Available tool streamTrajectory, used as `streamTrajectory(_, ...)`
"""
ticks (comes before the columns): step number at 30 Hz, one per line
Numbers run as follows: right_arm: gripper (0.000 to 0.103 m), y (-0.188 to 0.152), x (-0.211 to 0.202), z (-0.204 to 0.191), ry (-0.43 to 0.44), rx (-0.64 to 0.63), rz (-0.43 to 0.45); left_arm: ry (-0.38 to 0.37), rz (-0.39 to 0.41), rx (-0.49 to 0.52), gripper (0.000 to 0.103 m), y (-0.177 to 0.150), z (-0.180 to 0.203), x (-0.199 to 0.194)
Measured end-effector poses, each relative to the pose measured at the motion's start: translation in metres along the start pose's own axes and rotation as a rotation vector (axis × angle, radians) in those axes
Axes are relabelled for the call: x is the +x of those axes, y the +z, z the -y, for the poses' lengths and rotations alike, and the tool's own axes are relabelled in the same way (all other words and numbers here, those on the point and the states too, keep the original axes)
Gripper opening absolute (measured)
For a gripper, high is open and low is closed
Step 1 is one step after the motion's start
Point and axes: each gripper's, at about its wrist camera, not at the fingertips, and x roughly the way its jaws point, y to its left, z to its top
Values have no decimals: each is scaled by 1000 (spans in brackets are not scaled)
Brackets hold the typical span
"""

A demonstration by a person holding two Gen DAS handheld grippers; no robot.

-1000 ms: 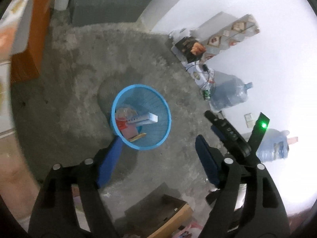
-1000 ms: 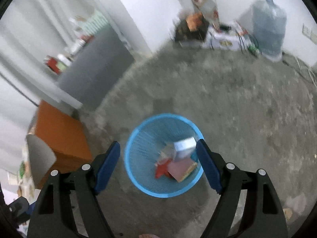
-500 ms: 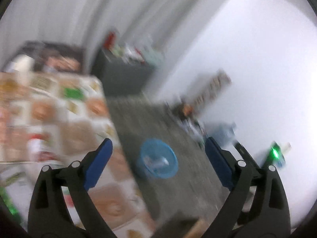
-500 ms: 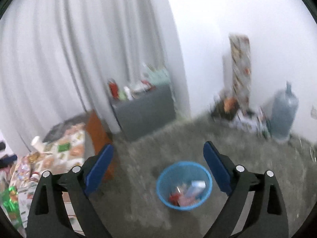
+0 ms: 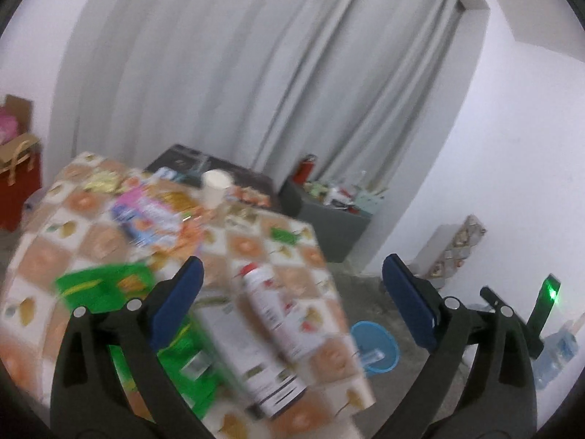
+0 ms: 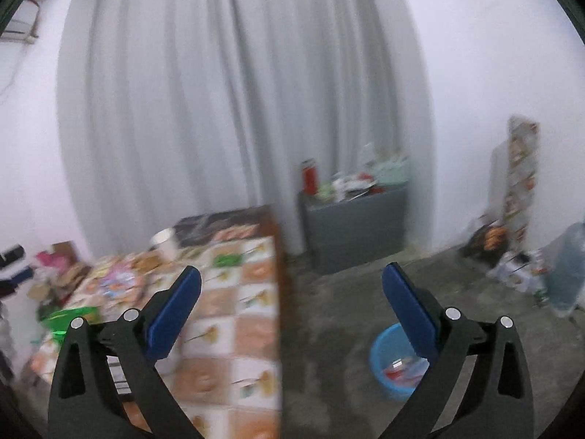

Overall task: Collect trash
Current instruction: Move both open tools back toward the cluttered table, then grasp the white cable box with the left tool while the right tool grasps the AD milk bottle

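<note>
Both tongs, left (image 5: 292, 285) and right (image 6: 290, 292), are gaping wide, having just been opening, nothing between them. Trash (can (image 5: 272, 314), wrappers) is lying on the table (image 5: 252, 245); the bin (image 6: 393, 362) is sitting on the floor off its right edge.

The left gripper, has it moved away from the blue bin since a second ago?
Yes. The left gripper has swung from over the blue bin toward the table, jaws open and empty.

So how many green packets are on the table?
2, maybe more hidden: one packet left of the left tool's finger, another nearer the camera, partly behind it, both on the table.
</note>
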Motion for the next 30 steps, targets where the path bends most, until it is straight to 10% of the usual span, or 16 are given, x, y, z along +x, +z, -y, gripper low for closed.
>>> streamTrajectory(16,97,-65,58,-120,344,1,-333,-21,-158,29,94,-88,-30,-11)
streamTrajectory(30,87,-86,133,-139,325,-21,-501,-66,-240,-4,92,-108,-35,23)
